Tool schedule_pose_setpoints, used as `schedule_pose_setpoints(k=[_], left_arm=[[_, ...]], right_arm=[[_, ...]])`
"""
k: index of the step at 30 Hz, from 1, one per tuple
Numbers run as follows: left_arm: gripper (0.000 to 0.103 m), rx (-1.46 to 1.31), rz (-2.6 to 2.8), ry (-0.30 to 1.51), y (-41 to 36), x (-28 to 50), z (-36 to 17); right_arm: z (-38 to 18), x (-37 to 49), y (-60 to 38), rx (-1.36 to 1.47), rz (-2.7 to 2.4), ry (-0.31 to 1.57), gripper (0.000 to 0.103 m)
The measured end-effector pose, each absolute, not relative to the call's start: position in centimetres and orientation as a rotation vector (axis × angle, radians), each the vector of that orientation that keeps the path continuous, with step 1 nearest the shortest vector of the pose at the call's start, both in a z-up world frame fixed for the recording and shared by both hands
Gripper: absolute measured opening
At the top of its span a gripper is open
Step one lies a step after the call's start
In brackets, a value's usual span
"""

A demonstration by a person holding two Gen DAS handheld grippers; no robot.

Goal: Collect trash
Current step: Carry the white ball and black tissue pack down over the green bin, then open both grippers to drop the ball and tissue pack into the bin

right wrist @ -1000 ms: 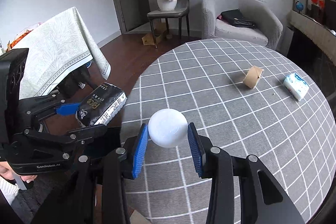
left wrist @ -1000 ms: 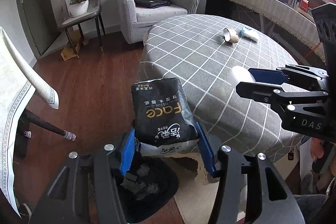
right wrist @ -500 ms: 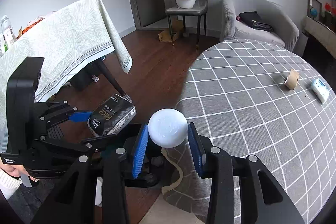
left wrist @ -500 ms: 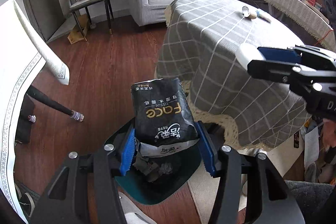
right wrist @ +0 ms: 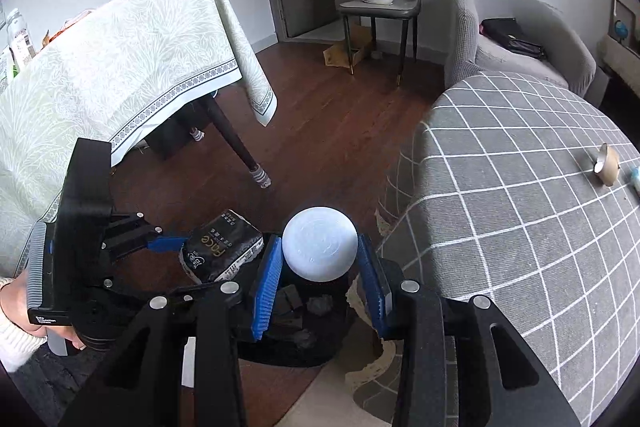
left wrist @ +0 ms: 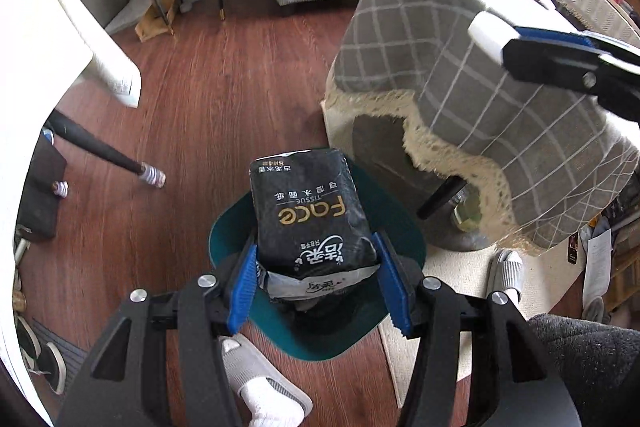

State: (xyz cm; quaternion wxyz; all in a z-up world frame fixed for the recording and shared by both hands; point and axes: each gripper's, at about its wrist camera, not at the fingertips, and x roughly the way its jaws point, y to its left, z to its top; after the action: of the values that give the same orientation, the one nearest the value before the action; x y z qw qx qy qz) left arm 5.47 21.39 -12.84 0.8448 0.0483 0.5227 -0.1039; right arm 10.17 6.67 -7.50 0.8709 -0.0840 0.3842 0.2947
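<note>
My left gripper (left wrist: pixel 316 287) is shut on a black tissue pack (left wrist: pixel 310 215) and holds it over a dark green trash bin (left wrist: pixel 400 231) on the floor. The pack also shows in the right wrist view (right wrist: pixel 220 251). My right gripper (right wrist: pixel 320 281) is shut on a round white lid (right wrist: pixel 320 243), above the same bin (right wrist: pixel 296 343), which holds dark scraps. In the left wrist view the right gripper's fingertips (left wrist: pixel 532 59) hold the lid (left wrist: pixel 490 35) off to the upper right, beside the round table.
A round table with a grey checked cloth (right wrist: pixel 520 227) stands right of the bin; a cardboard tape roll (right wrist: pixel 608 163) lies on it. A table with a pale green cloth (right wrist: pixel 120 59) stands left. My slippered foot (left wrist: pixel 260 383) is near the bin. Armchair (right wrist: pixel 516 27) behind.
Both grippers have moved off the round table and down toward the floor bin, each still holding its item. The bin now lies directly beneath them.
</note>
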Motion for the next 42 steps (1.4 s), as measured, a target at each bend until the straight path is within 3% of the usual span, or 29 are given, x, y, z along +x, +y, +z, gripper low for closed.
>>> schedule_pose_setpoints(k=[7, 21, 33, 42], left_arm=[[0.071, 0.107, -0.211, 1.136, 22.6, 5.1, -14.6], [0.071, 0.079, -0.173, 1.021, 25.4, 4.3, -11.3], [0.060, 0.016, -0.155, 0.914, 27.3, 4.2, -7.1], [0.045, -0.025, -0.187, 0.872, 27.6, 4.1, -5.4]], right_arm=[[-8.5, 10.9, 8.1, -0.185, 0.627, 0.827, 0.039], [-10.8, 11.7, 11.1, -0.224, 0.647, 0.885, 0.039], [-14.9, 12.3, 14.0, -0.290, 0.663, 1.006, 0.039], [-19.3, 12.5, 16.3, -0.355, 0.672, 1.107, 0.039]])
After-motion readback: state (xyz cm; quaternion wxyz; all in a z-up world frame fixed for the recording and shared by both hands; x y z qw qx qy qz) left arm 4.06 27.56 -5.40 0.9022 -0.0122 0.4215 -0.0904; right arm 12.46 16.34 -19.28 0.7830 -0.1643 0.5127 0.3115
